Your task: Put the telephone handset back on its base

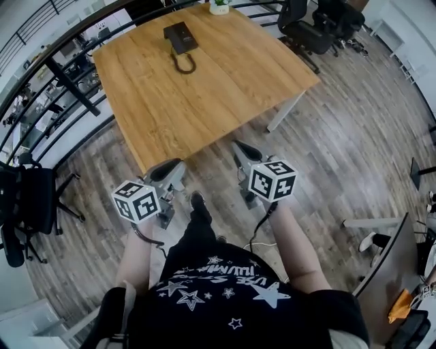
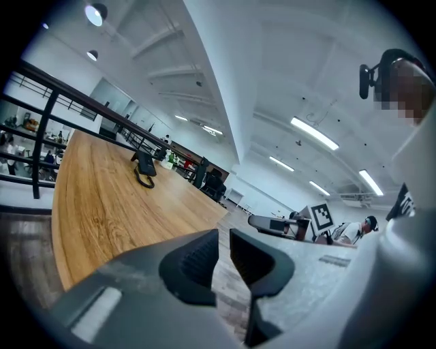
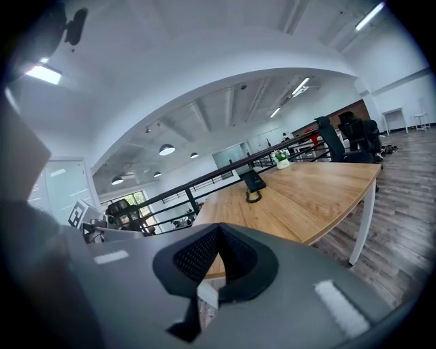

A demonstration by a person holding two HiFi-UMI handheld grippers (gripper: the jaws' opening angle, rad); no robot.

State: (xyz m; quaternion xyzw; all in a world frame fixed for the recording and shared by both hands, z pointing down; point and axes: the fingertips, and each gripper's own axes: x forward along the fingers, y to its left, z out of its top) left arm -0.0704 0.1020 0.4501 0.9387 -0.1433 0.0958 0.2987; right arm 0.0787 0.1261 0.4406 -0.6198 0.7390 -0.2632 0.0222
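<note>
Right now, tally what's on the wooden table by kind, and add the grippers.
Black desk telephone with looped cord: 1
Small green plant in a white pot: 1
Handheld two-jaw grippers with marker cubes: 2 (left gripper, right gripper)
Total: 4

Open-plan office: swivel chairs [image 1: 306, 31], wooden desk [image 1: 204, 95], telephone [image 1: 180, 35], ceiling strip lights [image 2: 315, 133] (black railing [image 1: 70, 86] alongside).
</note>
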